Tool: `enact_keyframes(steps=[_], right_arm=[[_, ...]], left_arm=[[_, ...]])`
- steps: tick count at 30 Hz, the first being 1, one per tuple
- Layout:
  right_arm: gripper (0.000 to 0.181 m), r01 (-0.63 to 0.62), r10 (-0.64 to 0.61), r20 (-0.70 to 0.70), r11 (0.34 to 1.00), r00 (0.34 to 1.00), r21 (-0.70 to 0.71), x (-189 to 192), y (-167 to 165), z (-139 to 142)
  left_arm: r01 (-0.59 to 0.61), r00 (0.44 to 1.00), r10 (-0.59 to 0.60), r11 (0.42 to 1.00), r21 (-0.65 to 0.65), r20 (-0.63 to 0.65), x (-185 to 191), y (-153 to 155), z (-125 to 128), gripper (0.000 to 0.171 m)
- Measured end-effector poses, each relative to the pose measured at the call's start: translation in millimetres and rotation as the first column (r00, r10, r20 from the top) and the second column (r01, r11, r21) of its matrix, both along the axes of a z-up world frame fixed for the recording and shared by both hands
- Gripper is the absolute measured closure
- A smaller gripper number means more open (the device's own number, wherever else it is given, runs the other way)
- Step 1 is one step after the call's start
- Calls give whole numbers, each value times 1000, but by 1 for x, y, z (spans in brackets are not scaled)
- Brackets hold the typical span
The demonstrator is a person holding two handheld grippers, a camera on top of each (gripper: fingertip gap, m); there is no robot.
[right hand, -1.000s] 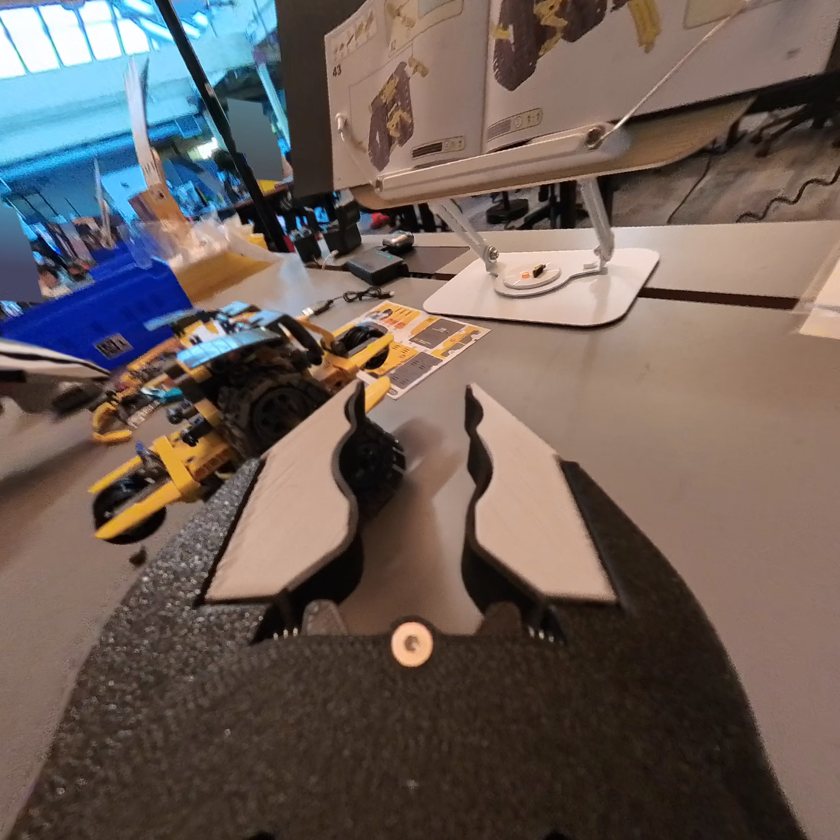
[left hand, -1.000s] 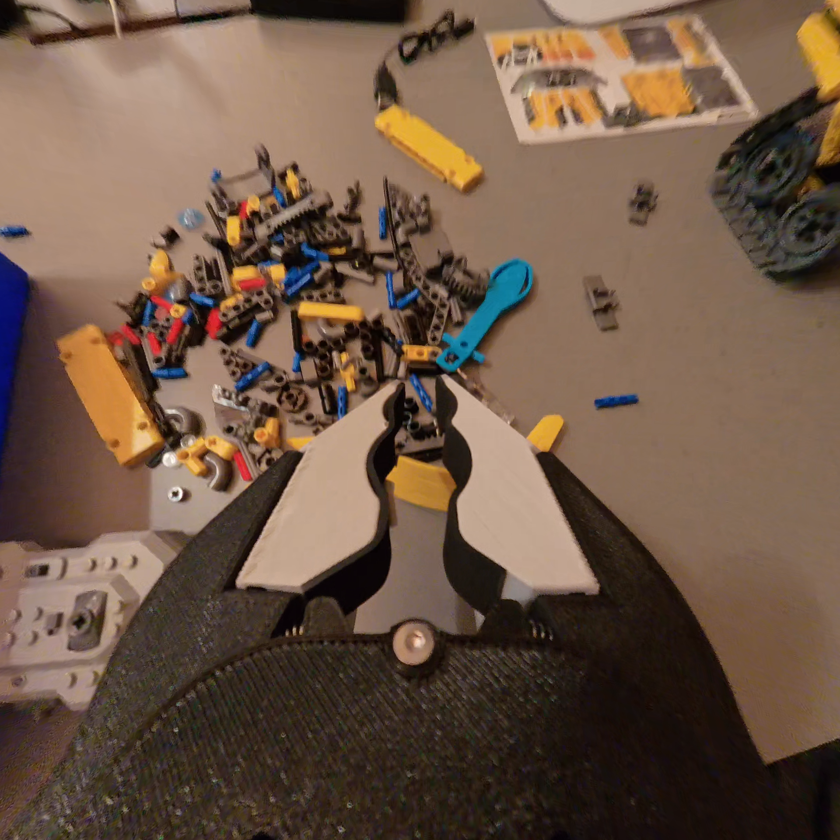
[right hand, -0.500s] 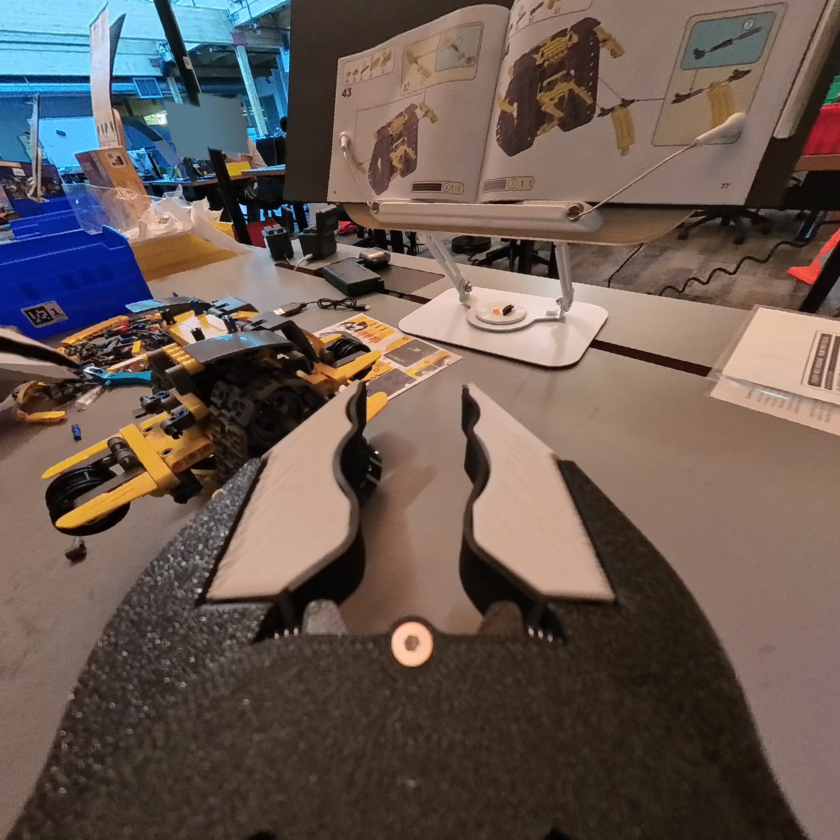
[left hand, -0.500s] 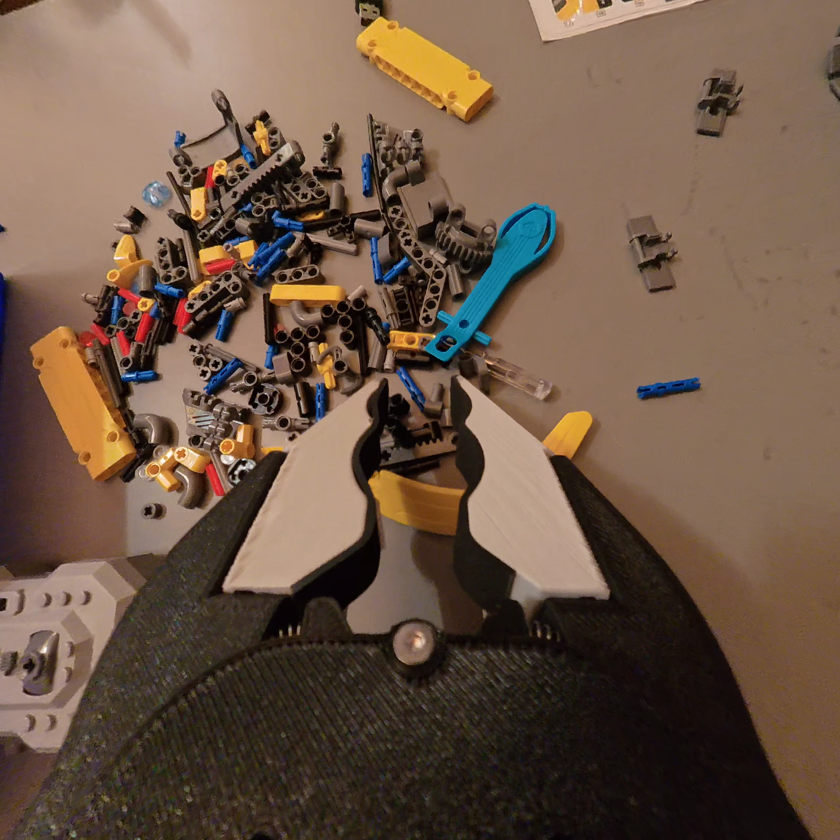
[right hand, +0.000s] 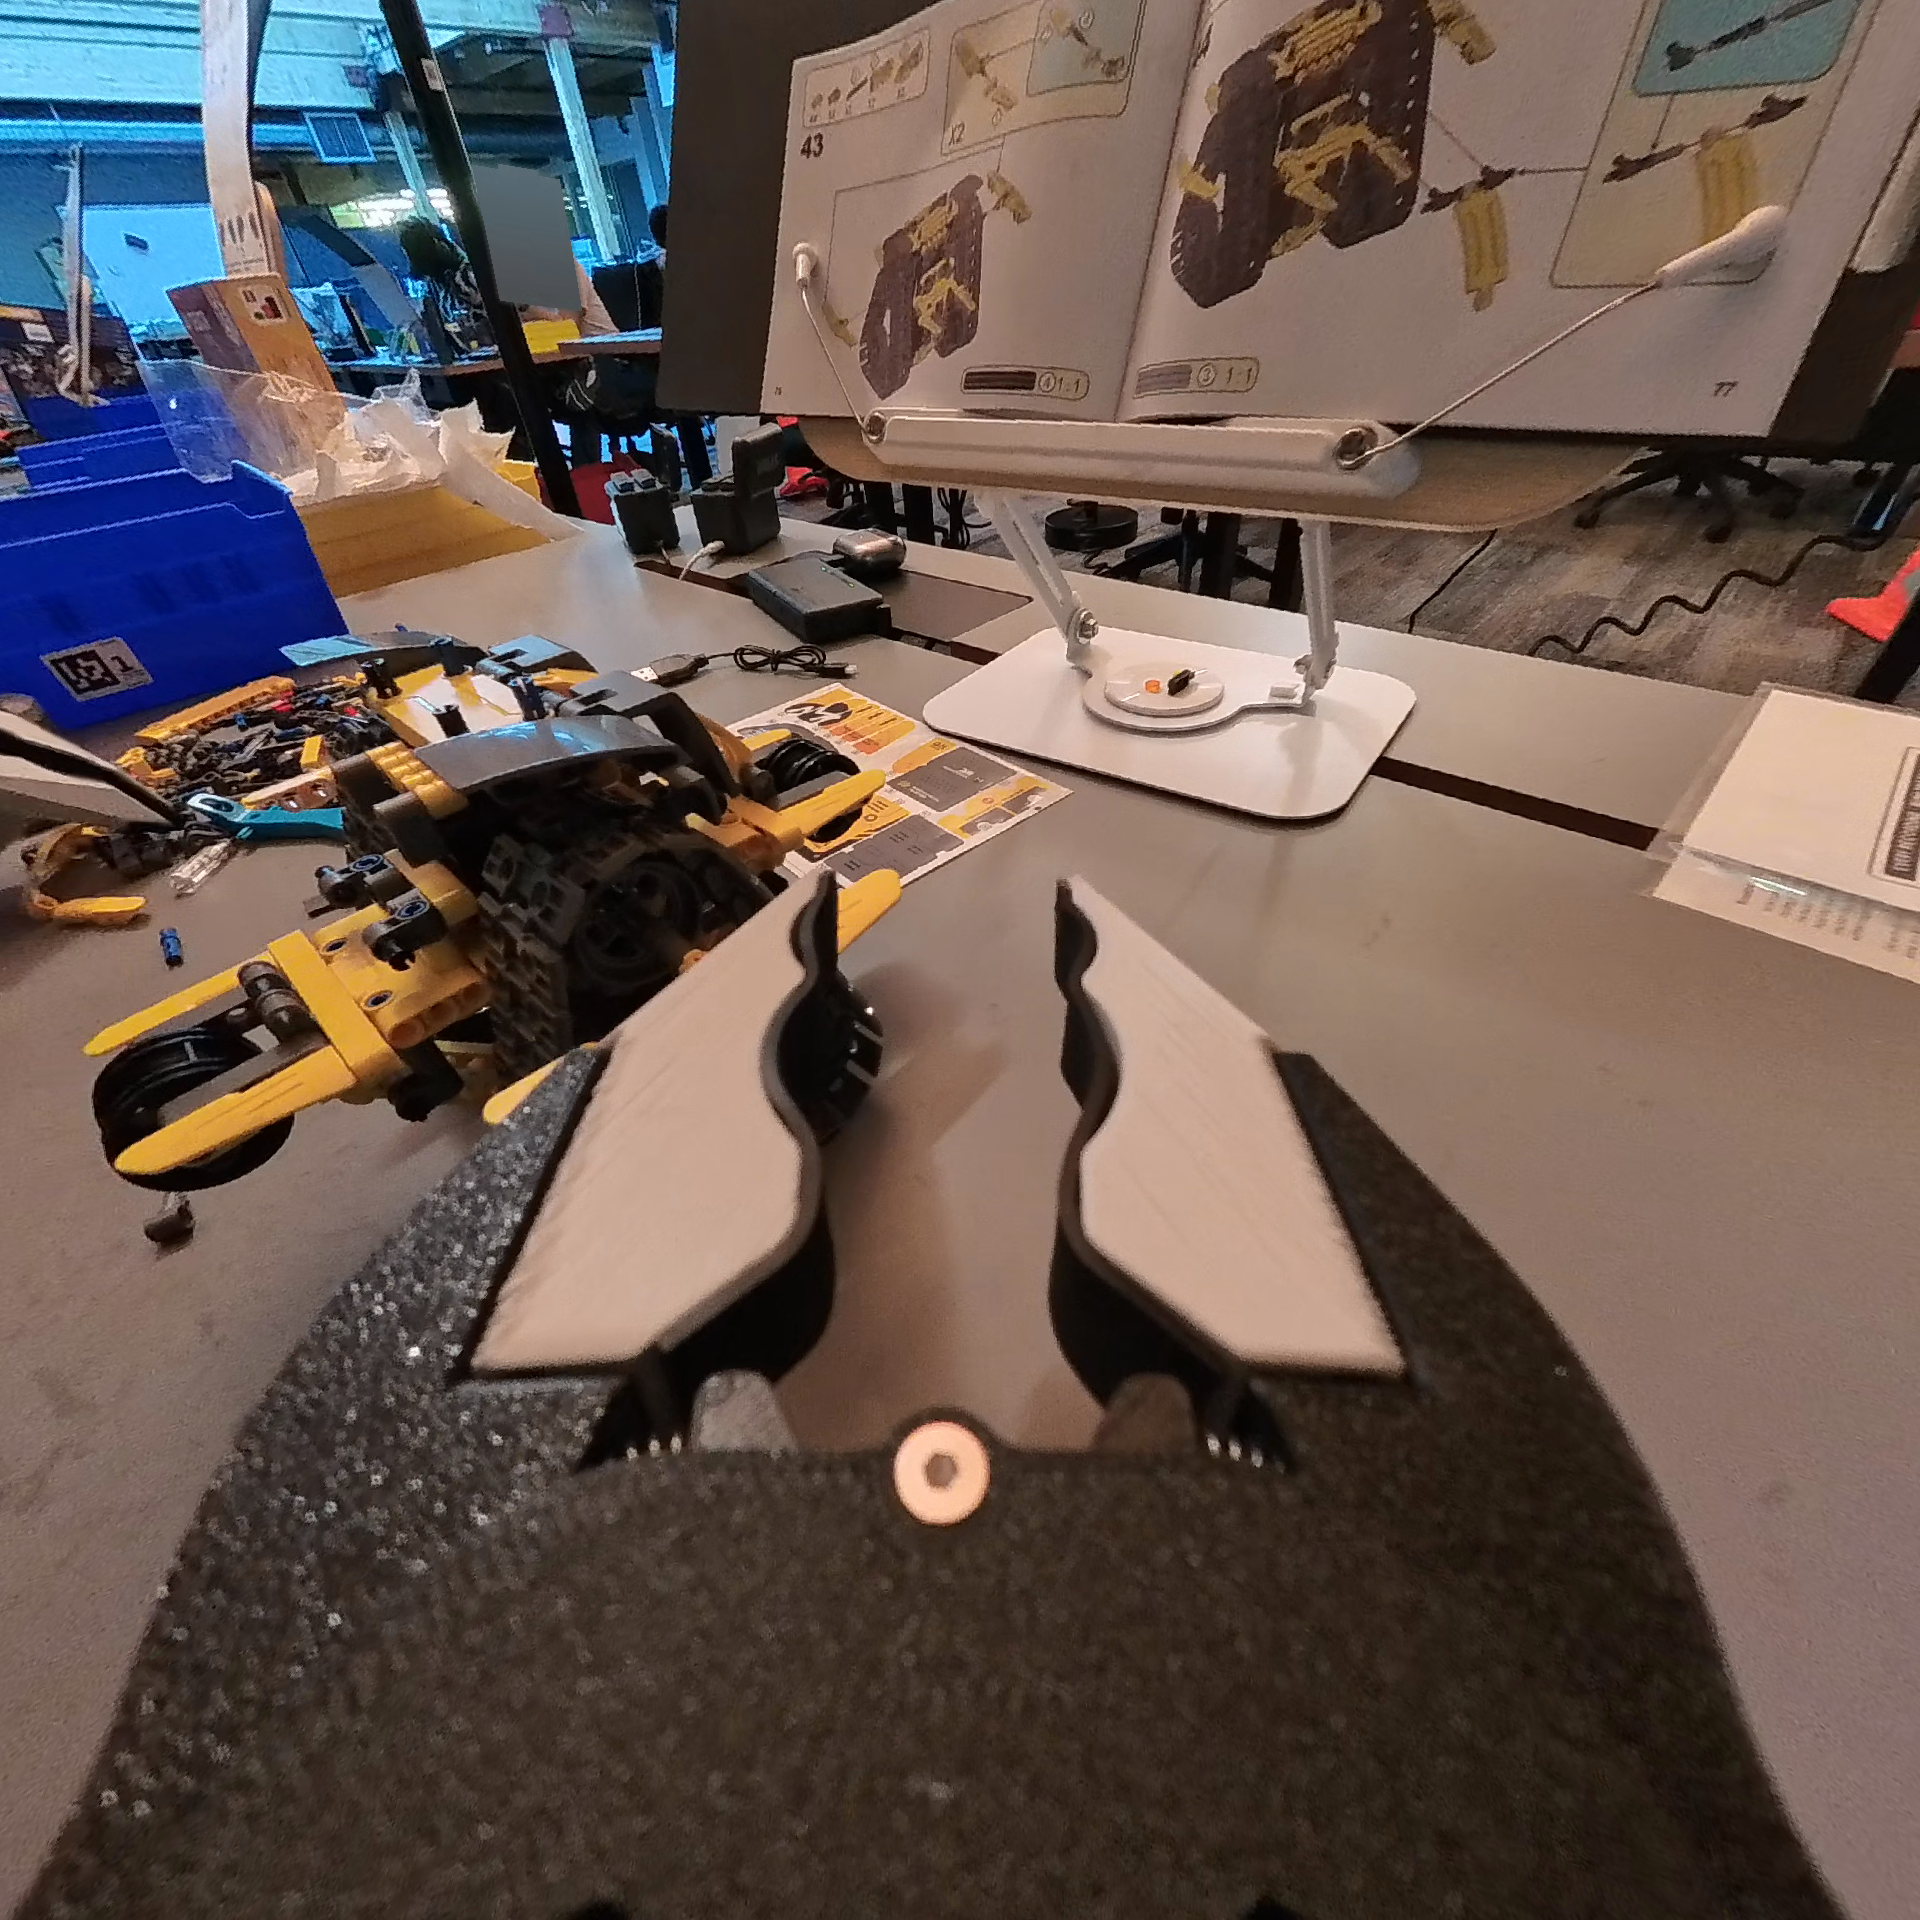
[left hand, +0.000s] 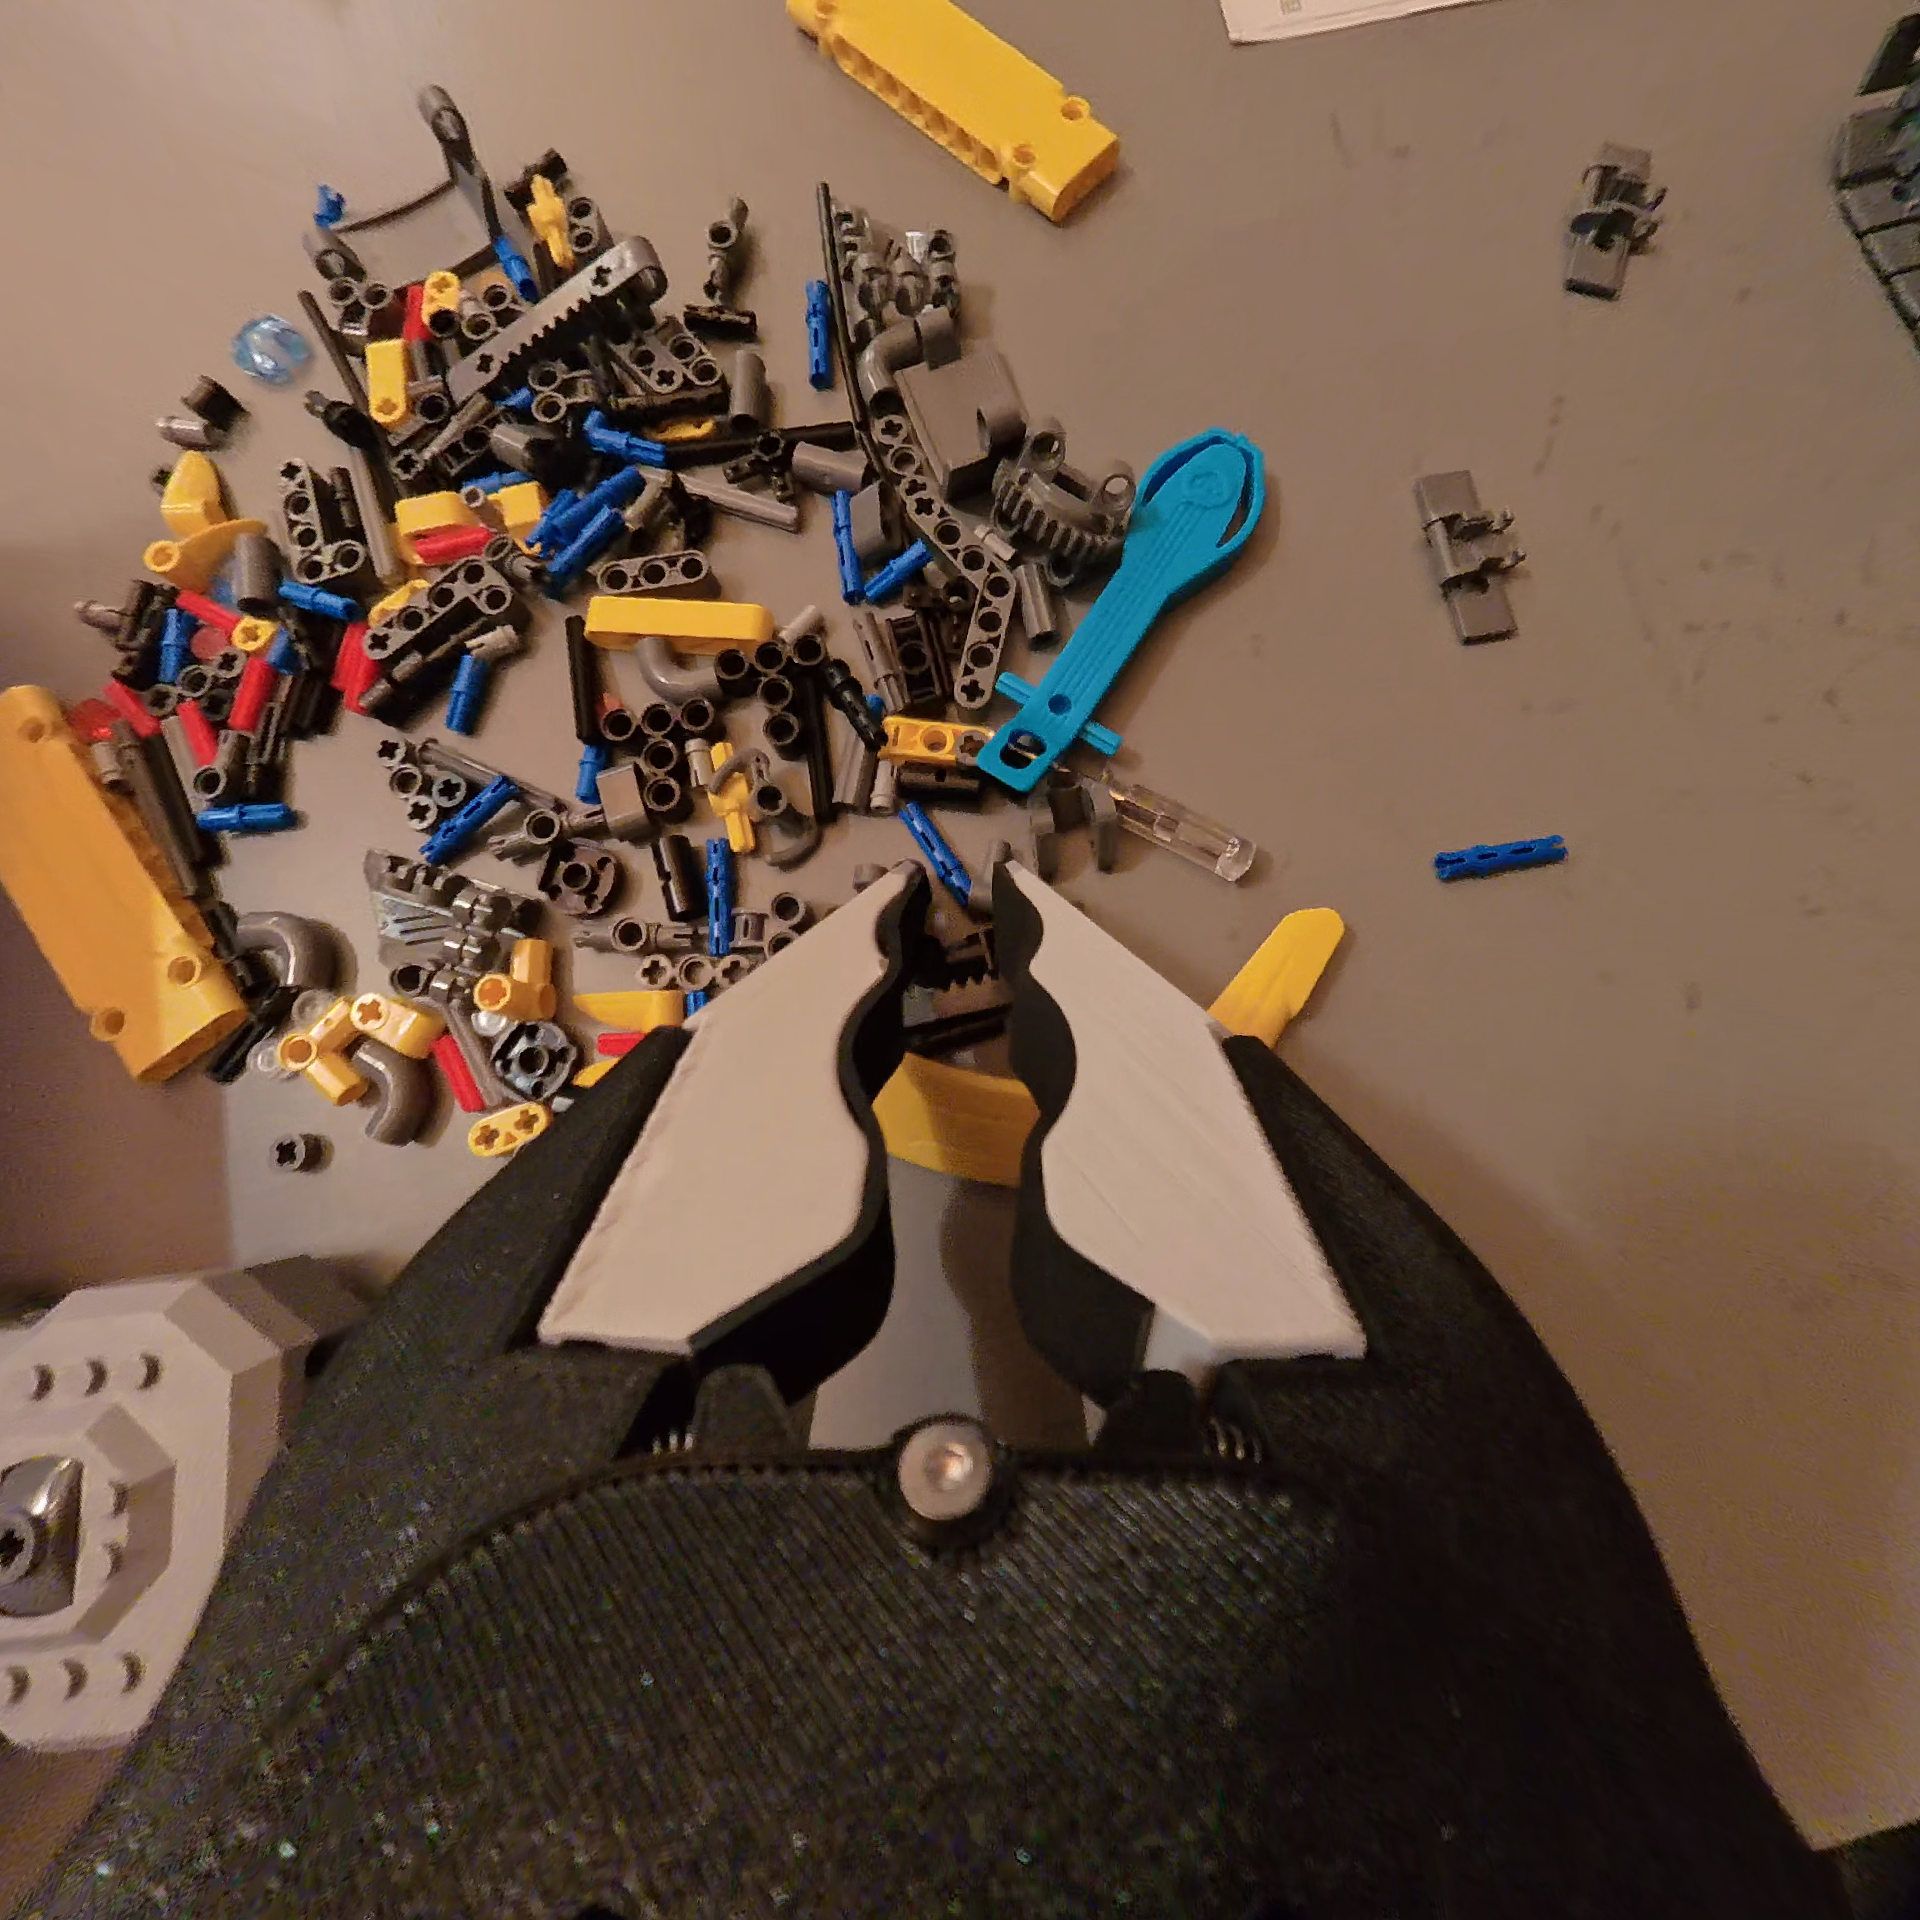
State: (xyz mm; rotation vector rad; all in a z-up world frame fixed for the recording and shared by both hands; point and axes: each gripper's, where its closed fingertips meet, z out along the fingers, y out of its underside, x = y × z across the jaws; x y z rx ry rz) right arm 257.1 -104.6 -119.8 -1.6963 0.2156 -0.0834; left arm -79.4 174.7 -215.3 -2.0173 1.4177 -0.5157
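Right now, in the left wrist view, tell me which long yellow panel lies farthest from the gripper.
The long yellow panel at the top edge, beyond the pile of parts; the other yellow panel lies at the left edge, nearer the left gripper.

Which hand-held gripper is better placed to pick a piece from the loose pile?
Left hand-held gripper: its tips hover at the pile of loose pieces. The right one faces bare table.

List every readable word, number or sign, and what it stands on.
I do not copy writing; these things bear it.
Open white instruction booklet on its stand: page numbers.
Blue plastic bin: white coded sticker.
Yellow printed sheet: too small.
White paper sheet, right: blurred.
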Motion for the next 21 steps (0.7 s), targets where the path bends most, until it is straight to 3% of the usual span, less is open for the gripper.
enact_keyframes(steps=[5,11,16,21], right_arm=[[140,7,-7,-4,1000,1000,14,2,-2,3],[140,1,-1,-3,1000,1000,8,1,-2,2],[140,0,0,-1,1000,1000,6,0,-1,2],[140,-2,2,-3,1000,1000,9,0,-2,2]], left_arm=[[26,1000,-27,998,-50,-15,2,-4,0,162],[48,995,-48,999,7,-86,1,-5,0,162],[58,997,-55,997,47,-47,5,-3,11,168],[105,993,-105,994,4,-55,5,-5,10,170]])
